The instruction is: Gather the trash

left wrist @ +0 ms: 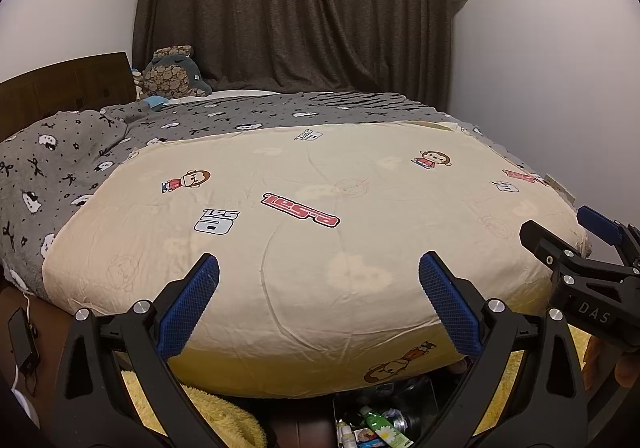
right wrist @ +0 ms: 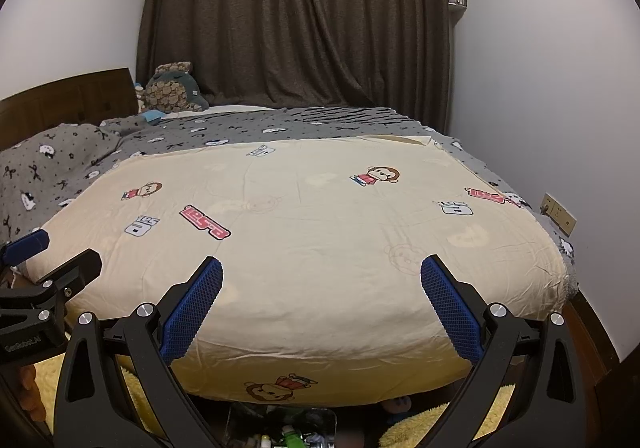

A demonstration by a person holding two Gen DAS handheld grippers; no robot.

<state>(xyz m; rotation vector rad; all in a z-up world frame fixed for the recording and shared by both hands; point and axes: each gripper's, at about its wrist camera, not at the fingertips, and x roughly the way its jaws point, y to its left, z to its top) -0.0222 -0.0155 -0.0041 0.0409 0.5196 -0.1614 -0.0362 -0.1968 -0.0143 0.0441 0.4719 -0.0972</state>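
A clear bin (left wrist: 430,392) sits on the floor at the foot of the bed, holding trash (left wrist: 380,428): a green tube, small bottles and wrappers. It also shows at the bottom of the right wrist view (right wrist: 280,424). My left gripper (left wrist: 318,272) is open and empty, held above the bin and facing the bed. My right gripper (right wrist: 320,274) is open and empty, beside the left one; it shows at the right edge of the left wrist view (left wrist: 560,232). The left gripper shows at the left edge of the right wrist view (right wrist: 56,252).
A bed with a cream cartoon quilt (left wrist: 320,208) and grey blanket (left wrist: 60,168) fills the view. A plush toy (left wrist: 172,72) sits by the wooden headboard (left wrist: 60,84). Dark curtains (left wrist: 292,8) hang behind. A yellow fluffy rug (left wrist: 224,420) lies on the floor. A black device with cable (left wrist: 22,340) lies left.
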